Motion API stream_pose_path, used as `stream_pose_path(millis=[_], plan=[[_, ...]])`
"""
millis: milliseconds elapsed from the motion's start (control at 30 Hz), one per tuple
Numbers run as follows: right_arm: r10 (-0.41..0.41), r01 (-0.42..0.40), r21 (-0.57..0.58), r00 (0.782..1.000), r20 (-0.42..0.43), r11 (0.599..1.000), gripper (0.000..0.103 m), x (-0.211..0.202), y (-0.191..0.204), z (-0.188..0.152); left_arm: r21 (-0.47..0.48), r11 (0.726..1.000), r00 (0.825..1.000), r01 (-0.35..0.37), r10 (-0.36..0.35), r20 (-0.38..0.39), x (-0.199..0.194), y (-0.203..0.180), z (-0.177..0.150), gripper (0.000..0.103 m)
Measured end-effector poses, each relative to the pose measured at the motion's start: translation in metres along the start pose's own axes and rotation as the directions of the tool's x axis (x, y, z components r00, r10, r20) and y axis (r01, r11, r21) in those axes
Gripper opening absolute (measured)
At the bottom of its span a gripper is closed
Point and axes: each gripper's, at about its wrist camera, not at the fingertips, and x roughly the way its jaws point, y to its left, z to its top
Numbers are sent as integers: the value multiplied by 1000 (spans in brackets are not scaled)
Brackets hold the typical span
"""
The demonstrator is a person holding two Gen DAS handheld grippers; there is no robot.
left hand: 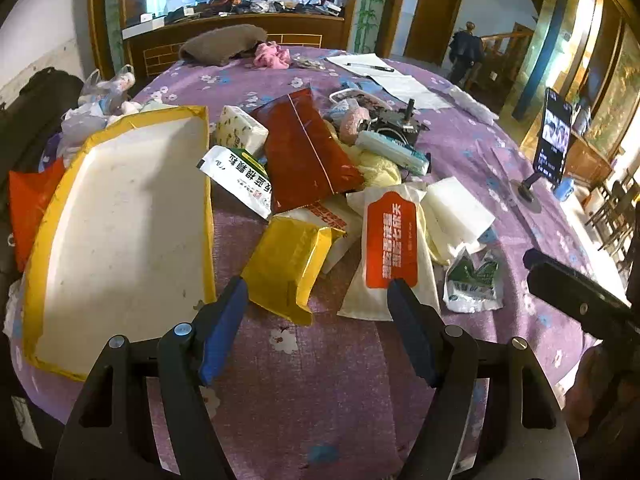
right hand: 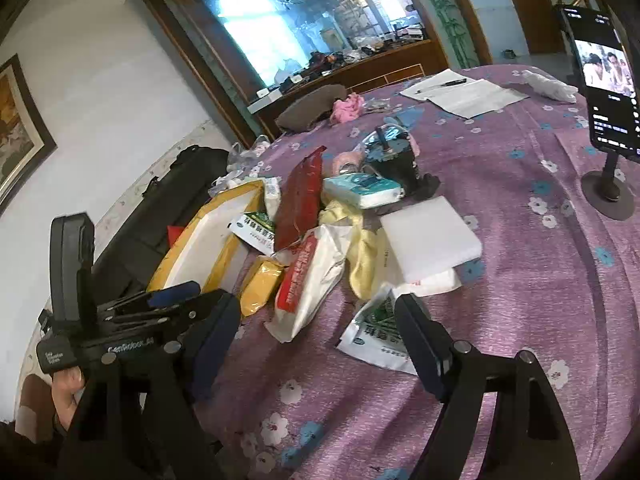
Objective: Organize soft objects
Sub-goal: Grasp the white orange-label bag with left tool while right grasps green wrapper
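Table covered by purple floral cloth (left hand: 320, 380). Large yellow-rimmed white tray (left hand: 120, 232) seen at 9 o'clock in the left wrist view; nothing seen inside it.

Heap of soft packets at centre: dark red pouch (left hand: 304, 152), white foam block (right hand: 430, 236), orange-labelled white packet (left hand: 390, 248), yellow packet (left hand: 286, 264), green-printed white bag (left hand: 474, 284).

Phone on stand (right hand: 606, 80) noted at 2 o'clock, right wrist view.

Left gripper (left hand: 316, 312) held wide, nothing gripped; yellow packet just off its left finger, orange-labelled packet under its right fingertip.

Right gripper (right hand: 320, 320) wide, empty; green-printed bag at its right fingertip.
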Motion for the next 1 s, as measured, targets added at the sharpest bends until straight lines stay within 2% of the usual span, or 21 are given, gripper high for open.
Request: stream_pose_path(millis=[200,300,533,600,667,733,800,867,933,1000], plan=[[-22,23,17,999,-30,1000,75,8,-8,-1,48,998,996,35,-31,-82,-4,-22,-40,73],[-76,76,8,997,-27,997,75,9,-13,-2,50,996,991,68,-61,-121,1,-27,-50,73],[-94,99,51,991,-91,994,75,23,-29,-5,70,993,987,95,-85,-138,11,-41,-43,73],[-105,110,43,988,-112,993,75,26,-29,-6,89,993,987,83,-69,-142,22,-47,-40,73],[-119,125,40,986,-119,991,75,28,-28,-7,102,990,985,102,-86,-149,35,-55,-36,73],[-138,144,39,983,-119,989,69,29,-31,-9,118,988,984,97,-78,-157,47,-62,-32,73],[-156,163,42,979,-132,986,53,31,-33,-11,132,988,982,84,-60,-179,63,-67,-29,72],[-164,171,35,976,-147,985,43,35,-36,-15,137,987,980,84,-57,-193,73,-67,-28,66],[-176,182,26,973,-150,983,34,36,-37,-16,149,987,984,60,-33,-177,77,-69,-29,53],[-169,175,30,974,-152,984,27,35,-37,-17,129,989,985,73,-51,-167,78,-65,-29,53]])
